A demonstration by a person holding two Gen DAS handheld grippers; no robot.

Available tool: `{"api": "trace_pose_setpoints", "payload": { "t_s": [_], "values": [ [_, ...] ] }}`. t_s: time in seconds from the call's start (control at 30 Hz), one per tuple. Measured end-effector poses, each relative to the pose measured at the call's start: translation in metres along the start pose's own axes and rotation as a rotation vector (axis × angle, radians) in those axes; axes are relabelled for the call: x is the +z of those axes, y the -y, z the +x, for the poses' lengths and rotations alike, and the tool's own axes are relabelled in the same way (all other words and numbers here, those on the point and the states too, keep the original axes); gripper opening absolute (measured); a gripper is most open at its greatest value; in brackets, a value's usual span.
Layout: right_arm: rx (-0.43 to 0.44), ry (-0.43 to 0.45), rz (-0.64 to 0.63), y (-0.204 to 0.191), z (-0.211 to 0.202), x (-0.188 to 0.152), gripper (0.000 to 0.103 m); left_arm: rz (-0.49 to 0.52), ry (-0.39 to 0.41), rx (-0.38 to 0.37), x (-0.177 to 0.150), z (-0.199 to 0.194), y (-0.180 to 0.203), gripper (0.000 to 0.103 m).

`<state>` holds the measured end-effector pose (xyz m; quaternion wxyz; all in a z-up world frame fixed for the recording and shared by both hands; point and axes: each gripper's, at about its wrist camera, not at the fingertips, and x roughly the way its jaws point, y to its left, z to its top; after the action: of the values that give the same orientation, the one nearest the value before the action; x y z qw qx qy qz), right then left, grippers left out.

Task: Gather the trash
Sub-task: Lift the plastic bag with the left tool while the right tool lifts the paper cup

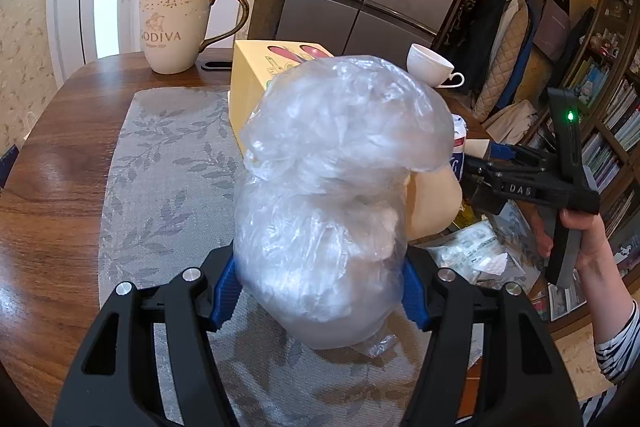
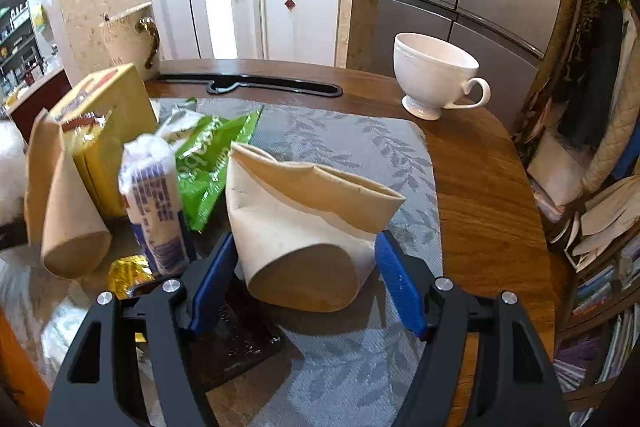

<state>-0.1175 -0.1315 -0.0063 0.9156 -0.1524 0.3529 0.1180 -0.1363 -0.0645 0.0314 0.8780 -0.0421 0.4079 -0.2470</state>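
Note:
In the left wrist view my left gripper (image 1: 320,287) is shut on a crumpled clear plastic bag (image 1: 340,167), held just above the grey leaf-patterned mat (image 1: 172,155). The bag hides much of what lies behind it. My right gripper (image 1: 476,167) shows at the right, in a hand. In the right wrist view my right gripper (image 2: 306,279) has its blue fingers on both sides of a squashed brown paper cup (image 2: 304,223) lying on its side on the mat (image 2: 360,147). Another flattened paper cup (image 2: 64,211), a blue-and-white wrapper (image 2: 154,203), a green packet (image 2: 208,163) and a gold foil wrapper (image 2: 128,275) lie to the left.
A yellow box (image 1: 256,83) (image 2: 108,131) stands behind the trash. A Godiva mug (image 1: 176,23) stands at the far left of the wooden table (image 1: 52,187), a white teacup (image 2: 436,75) at the far right. A dark tray (image 2: 240,339) lies under the right gripper. Shelves stand past the table's right edge.

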Motion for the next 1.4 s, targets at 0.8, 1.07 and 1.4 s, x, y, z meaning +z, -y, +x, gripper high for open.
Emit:
{"api": "trace_pose_setpoints", "payload": {
  "t_s": [0.8, 1.07, 1.4],
  "values": [
    [0.069, 0.013, 0.176, 0.026, -0.004, -0.008, 0.081, -0.024, 0.017, -0.004, -0.001, -0.005, -0.005, 0.065],
    [0.161, -0.041, 0.301, 0.033, 0.009, 0.0, 0.081, -0.021, 0.028, -0.004, -0.001, -0.007, -0.004, 0.065],
    [0.138, -0.037, 0.128, 0.015, -0.005, 0.007, 0.066, -0.027, 0.028, 0.0, -0.003, -0.009, -0.008, 0.065]
  ]
}}
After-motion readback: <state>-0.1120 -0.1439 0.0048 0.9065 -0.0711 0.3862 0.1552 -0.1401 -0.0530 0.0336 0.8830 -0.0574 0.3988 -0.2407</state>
